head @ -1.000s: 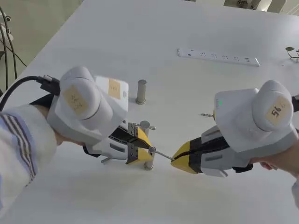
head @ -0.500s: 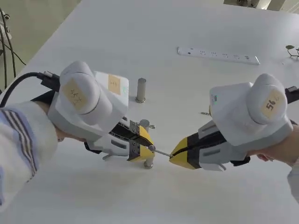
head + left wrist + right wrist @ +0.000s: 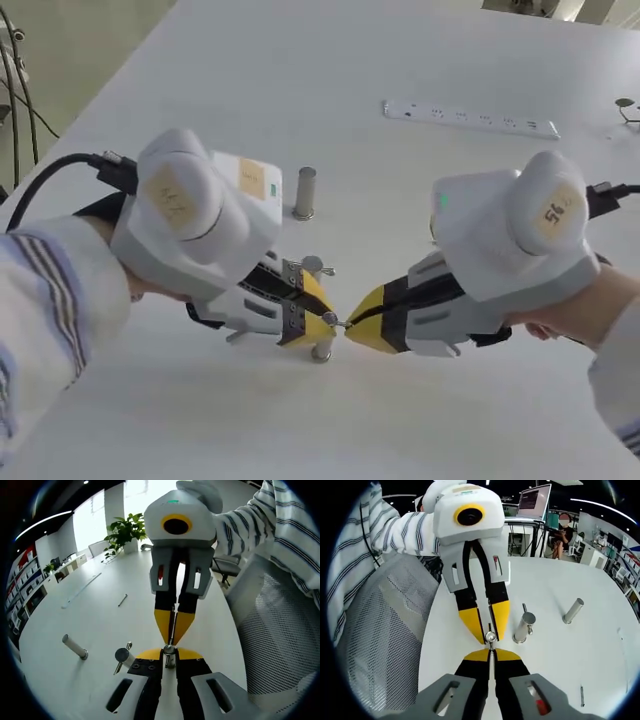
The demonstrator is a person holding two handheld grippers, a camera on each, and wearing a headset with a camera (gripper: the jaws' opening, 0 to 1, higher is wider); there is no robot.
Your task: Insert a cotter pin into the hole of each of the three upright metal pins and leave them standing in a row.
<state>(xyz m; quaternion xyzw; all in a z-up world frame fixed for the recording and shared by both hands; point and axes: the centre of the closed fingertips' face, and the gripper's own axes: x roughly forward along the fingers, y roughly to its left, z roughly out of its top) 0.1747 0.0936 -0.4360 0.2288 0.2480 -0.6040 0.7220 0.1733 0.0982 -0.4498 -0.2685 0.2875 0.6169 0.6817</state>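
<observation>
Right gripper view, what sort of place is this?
Probably an open-plan office or lab: an open laptop in the background, a grey mesh office chair beside the white table, and a potted plant in the left gripper view.

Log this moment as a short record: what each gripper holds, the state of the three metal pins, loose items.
left gripper: shut on near metal pin, upright on the table
right gripper: shut on cotter pin, tip at that pin's top; insertion unclear
middle metal pin: standing, fitted cotter pin through it
far metal pin: standing, bare
spare cotter pin: lying loose on table
power strip: far side of table
</observation>
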